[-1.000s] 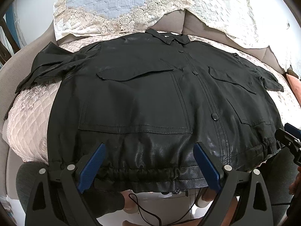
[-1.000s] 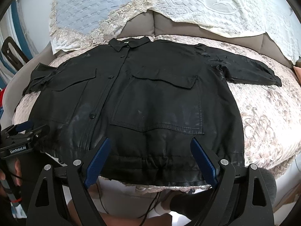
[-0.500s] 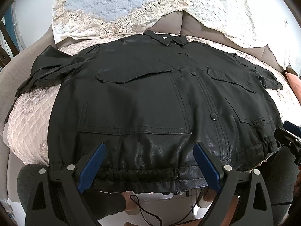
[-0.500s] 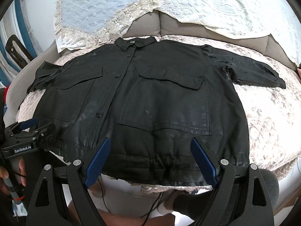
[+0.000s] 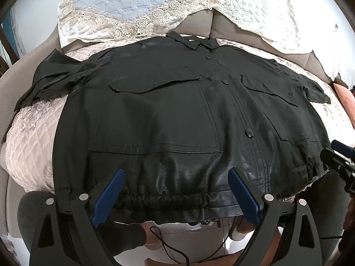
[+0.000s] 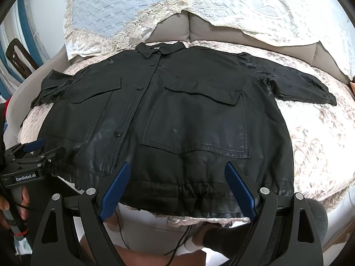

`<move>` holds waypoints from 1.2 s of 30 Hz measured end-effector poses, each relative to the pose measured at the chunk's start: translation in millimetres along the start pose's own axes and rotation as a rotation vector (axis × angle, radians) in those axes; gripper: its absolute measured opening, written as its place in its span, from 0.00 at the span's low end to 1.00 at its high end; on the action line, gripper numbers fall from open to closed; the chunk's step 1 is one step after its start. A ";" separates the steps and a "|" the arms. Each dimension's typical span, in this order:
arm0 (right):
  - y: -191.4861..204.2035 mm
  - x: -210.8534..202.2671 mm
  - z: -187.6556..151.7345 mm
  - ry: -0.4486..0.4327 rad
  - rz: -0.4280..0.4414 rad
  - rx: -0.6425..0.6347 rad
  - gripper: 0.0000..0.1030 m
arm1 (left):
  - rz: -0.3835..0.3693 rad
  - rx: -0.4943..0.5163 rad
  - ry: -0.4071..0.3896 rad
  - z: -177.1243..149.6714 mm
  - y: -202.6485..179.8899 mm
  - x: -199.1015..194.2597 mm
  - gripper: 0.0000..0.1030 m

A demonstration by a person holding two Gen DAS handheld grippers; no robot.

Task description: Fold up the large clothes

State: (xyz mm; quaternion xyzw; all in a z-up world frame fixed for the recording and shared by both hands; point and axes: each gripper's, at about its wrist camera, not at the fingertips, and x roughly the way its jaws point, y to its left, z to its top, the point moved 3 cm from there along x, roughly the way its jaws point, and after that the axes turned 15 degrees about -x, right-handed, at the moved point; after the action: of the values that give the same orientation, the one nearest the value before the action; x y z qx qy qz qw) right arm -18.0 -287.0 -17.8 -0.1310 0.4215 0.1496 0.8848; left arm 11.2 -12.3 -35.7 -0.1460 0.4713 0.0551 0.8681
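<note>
A black leather-look jacket (image 5: 168, 110) lies front up and spread flat on a sofa seat, collar far, drawstring hem near; it also shows in the right wrist view (image 6: 182, 115). Both sleeves stretch out sideways. My left gripper (image 5: 176, 175) is open, its blue pads over the hem's left half. My right gripper (image 6: 177, 168) is open over the hem's right half. Each gripper shows at the edge of the other's view, the right one (image 5: 339, 161) and the left one (image 6: 33, 155). Neither holds cloth.
A pinkish quilted cover (image 6: 317, 137) lies under the jacket. Blue and white lace-edged covers (image 5: 124, 6) drape the sofa back. My legs and a thin black cable (image 5: 177, 250) are below the front edge. A dark chair frame (image 6: 20, 57) stands at left.
Both grippers have edged a little forward toward the hem, so the jacket looks slightly closer. The jacket itself has not moved and both grippers stay open.
</note>
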 end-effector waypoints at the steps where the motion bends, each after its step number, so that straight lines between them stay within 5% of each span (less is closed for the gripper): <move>1: 0.0 0.1 0.0 0.000 0.001 0.000 0.84 | -0.003 0.001 0.000 -0.1 0.2 -0.6 0.92; 9: 0.8 -0.4 1.2 -0.004 0.003 -0.004 0.84 | -0.001 -0.002 -0.008 -0.3 2.0 -3.1 0.92; 13: 1.2 1.6 2.2 -0.001 0.007 -0.005 0.84 | 0.015 0.002 -0.036 3.4 3.0 -4.9 0.79; 36: 15.1 19.7 32.0 -0.009 0.031 -0.041 0.84 | 0.010 -0.198 -0.082 55.9 74.3 4.3 0.79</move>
State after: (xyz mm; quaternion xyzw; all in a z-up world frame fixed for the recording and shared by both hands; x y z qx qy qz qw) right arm 10.8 -258.5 -15.3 -0.1419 0.4164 0.1725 0.8813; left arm 41.1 75.3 -25.6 -0.2263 0.4283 0.1115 0.8677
